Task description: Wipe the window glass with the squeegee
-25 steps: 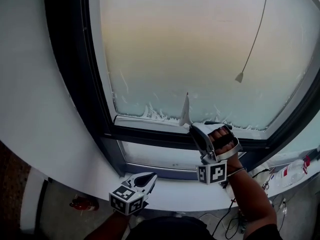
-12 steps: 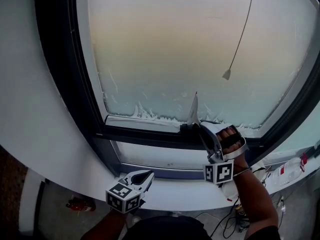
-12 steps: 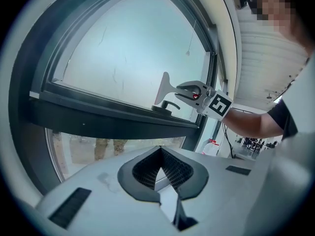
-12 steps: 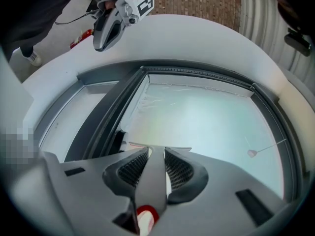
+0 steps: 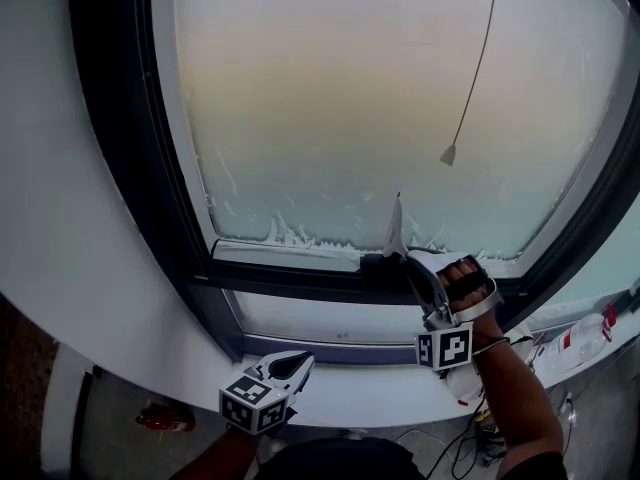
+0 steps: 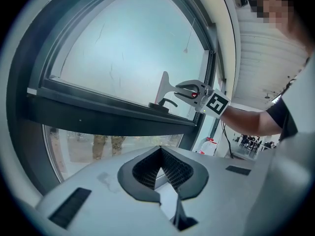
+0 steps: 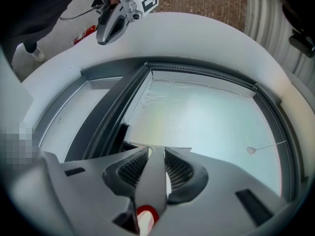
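Squeegee point(image 5: 396, 226) in right gripper point(image 5: 404, 258), at window glass point(image 5: 380, 98)

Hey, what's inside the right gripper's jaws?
The grey plastic squeegee, its handle clamped in the right gripper. The handle's underside is covered by the jaws.

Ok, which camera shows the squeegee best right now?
The left gripper view: the squeegee appears side-on, blade and handle both visible, held by the right gripper. The head view shows its blade edge-on; the right gripper view shows only the handle between the jaws.
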`<action>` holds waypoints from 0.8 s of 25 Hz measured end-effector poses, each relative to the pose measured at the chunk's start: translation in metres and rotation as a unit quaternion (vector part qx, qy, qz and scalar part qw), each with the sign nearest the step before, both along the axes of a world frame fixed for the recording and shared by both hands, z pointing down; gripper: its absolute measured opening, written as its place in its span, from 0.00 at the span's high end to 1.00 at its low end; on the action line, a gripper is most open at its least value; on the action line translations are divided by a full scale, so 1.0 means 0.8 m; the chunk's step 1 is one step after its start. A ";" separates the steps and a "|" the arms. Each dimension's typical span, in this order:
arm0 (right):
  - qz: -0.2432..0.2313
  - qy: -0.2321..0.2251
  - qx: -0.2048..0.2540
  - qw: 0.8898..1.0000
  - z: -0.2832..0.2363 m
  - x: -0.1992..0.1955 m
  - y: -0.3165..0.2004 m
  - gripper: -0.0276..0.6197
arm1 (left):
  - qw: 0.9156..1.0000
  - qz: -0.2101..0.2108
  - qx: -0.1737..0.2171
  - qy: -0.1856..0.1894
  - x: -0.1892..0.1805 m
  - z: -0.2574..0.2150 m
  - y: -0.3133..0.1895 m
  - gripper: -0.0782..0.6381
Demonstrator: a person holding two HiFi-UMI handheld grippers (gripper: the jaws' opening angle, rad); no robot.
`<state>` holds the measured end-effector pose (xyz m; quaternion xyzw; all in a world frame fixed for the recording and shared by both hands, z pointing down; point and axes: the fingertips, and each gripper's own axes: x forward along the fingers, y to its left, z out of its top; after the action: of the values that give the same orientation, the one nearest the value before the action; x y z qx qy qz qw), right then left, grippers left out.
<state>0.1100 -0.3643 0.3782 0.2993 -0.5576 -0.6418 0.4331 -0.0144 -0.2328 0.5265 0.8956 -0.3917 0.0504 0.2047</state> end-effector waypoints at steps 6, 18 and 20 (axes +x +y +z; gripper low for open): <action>0.002 -0.003 -0.001 1.000 -0.005 -0.004 0.006 0.81 | 1.000 0.001 0.003 0.001 -0.007 -0.003 0.002 0.89; -0.112 -0.037 -0.050 0.992 -0.061 -0.150 0.057 0.81 | 0.999 -0.041 0.025 0.017 -0.057 -0.037 0.002 0.89; -0.137 -0.040 -0.046 0.989 -0.076 -0.193 0.060 0.81 | 0.997 -0.054 0.047 0.022 -0.069 -0.060 0.000 0.89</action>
<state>-0.0441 -0.3165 0.3174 0.2255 -0.6392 -0.6560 0.3318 -0.0695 -0.2325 0.4785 0.8829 -0.4365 0.0015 0.1732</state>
